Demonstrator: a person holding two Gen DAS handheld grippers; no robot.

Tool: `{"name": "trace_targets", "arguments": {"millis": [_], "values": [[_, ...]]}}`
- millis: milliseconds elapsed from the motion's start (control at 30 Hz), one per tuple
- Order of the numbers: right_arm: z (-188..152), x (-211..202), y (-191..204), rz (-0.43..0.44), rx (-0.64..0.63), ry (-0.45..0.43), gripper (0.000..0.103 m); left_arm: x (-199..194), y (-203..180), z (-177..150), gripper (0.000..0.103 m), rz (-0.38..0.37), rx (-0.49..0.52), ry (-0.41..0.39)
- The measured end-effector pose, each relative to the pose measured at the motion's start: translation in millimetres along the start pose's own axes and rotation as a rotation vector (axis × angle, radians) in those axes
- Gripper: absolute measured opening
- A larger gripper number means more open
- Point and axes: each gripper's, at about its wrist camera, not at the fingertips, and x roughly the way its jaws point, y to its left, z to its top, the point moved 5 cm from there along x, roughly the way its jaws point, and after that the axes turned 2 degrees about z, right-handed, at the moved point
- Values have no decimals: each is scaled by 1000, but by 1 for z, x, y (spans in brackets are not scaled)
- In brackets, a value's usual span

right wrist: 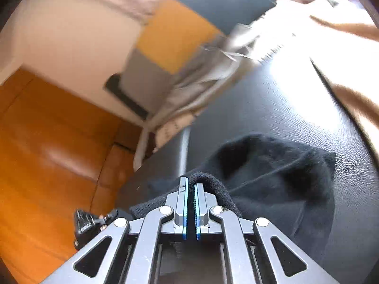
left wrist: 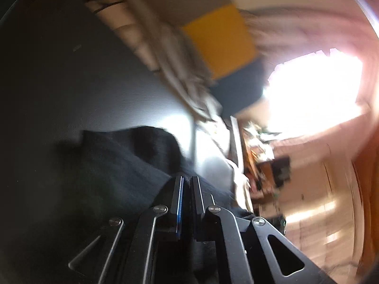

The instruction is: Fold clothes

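Seen along the left gripper [left wrist: 187,178], the two fingers stood almost together at 6 o'clock, closed on a fold of the black garment [left wrist: 123,163], which spread away from the tips toward 9 o'clock over the dark leather surface [left wrist: 71,71]. Much of this view was blurred. A yellow and dark cushion [left wrist: 220,40] lay at 12 o'clock, with pale crumpled cloth [left wrist: 184,71] beside it, and a bright window [left wrist: 312,87] glared at 3 o'clock.

Along the right gripper [right wrist: 190,184], the fingers were likewise drawn nearly shut, pinching a thick hem of the same black garment [right wrist: 272,172]; the hem looped over the fingertips, and the rest of the cloth lay bunched toward 3 o'clock on the leather surface [right wrist: 260,99]. Orange wooden flooring [right wrist: 47,142] filled the 9 o'clock side. A black plug [right wrist: 87,222] lay on it at 8 o'clock.
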Motion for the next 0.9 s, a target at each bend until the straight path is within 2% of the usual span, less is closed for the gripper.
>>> {"name": "trace_targets", "arguments": {"millis": [67,167,333,500,633,667,700,733,767,800,900], "values": [[3,12,-21,7,81,25,9,14,22,4,4,26,-62,10],[2,14,-36,82,148,18,9,22,41,3,1,13,-90,-11],[-15,-4,-47,253,179,-68,9,16,41,-16,1,50,-1,-27],[-48,-27,-44,273,170,-42,9,-8,47,-46,1,113,64,-31],[-66,-40,-43,269,222,17,10,-27,49,-55,0,141,58,-16],[-68,-45,-38,267,220,26,13,-33,48,-56,5,139,49,-18],[-70,-51,-30,268,207,28,27,-40,46,-58,9,129,43,-22],[-72,-57,-23,269,193,31,55,-48,44,-60,12,114,38,-27],[-75,-64,-15,282,175,32,78,-56,41,-63,16,98,33,-33],[-78,-70,-5,290,145,33,83,-64,39,-65,16,74,27,-37],[-84,-77,13,292,85,47,84,-78,32,-69,21,13,12,-32]]}}
